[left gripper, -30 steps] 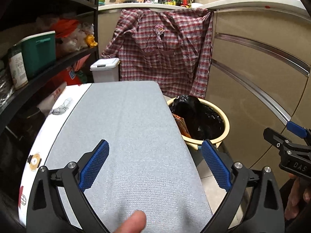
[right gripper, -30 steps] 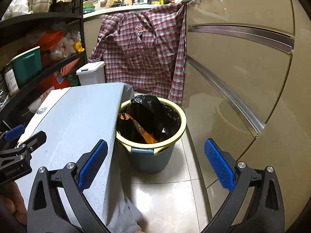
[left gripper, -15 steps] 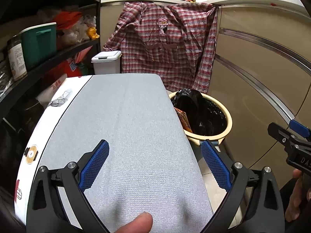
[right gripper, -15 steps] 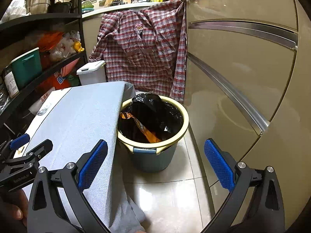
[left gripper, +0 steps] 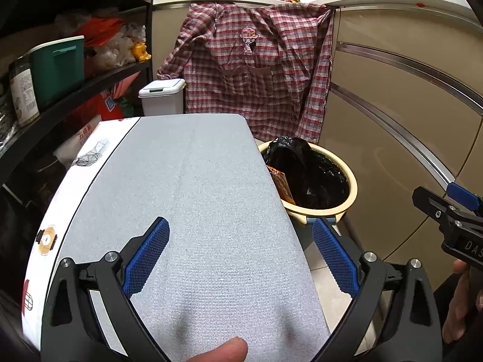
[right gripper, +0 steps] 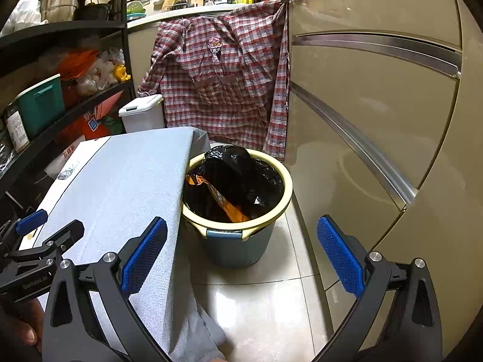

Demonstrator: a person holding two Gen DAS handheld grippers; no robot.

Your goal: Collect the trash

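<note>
**Grey cloth bare, bin already fed: we judge the collecting nearly done**

Grey woven cloth covers the table (left gripper: 211, 211) under our left gripper (left gripper: 241, 259), whose blue ribbed pads are spread wide with nothing between them. We see no loose trash on that surface ahead of the tool. Our right gripper (right gripper: 241, 259) is likewise spread and empty, hovering above the glossy floor tiles (right gripper: 256, 307) with the table edge just at its left finger.

Ahead of the right gripper, slightly left of its centre line and lower, stands the trash bin (right gripper: 238, 247): a round grey-blue bucket with a cream rim, lined with a crinkled black plastic bag (right gripper: 241, 169). An orange snack wrapper (right gripper: 223, 202), shiny and creased, leans inside against the liner on the table side.

Our judgement: the step in hand is a check for leftovers, or the finish. If more trash turns up, the next move calls for a wide approach and a light pinch, since wrappers like this crumple and slip. Beyond the bin hangs a soft plaid shirt (right gripper: 223, 84) against the smooth beige cabinet fronts (right gripper: 377, 120).
</note>
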